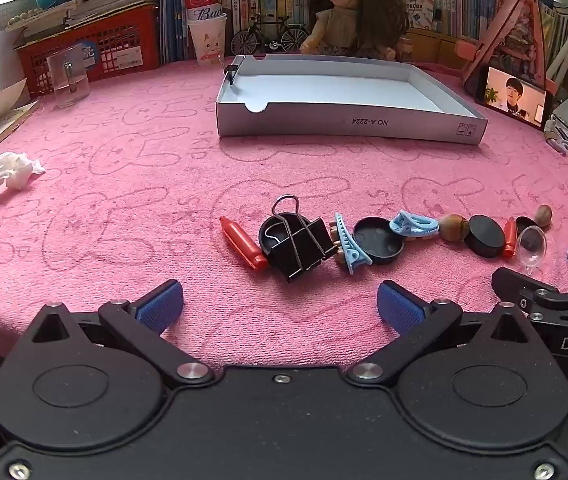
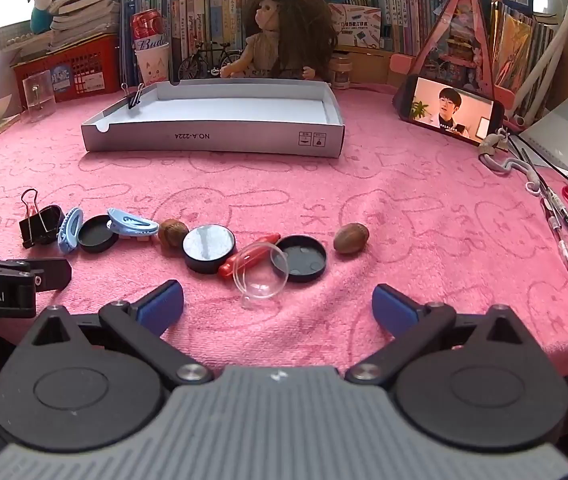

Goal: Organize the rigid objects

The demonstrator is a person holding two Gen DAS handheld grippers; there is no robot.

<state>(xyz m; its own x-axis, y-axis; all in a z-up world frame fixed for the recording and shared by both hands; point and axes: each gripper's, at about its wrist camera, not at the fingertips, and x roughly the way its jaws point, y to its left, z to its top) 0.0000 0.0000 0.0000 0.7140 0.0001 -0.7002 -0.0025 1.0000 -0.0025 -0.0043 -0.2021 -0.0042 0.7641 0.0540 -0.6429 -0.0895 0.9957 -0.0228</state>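
Black binder clip [image 1: 298, 242] — wire handles, lying tilted on lid [image 1: 273, 236].

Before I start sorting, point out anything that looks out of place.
A crumpled tissue lies alone at the cloth's left edge, far from the row of small objects. A small binder clip is clipped onto the gray tray's far left corner.

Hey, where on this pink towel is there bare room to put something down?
Bare towel lies between the row of small items and the white box, and right of the lone walnut up to the pens. The box floor looks bare apart from a small clip on its wall. Crowded: from the binder clip to the black cap.
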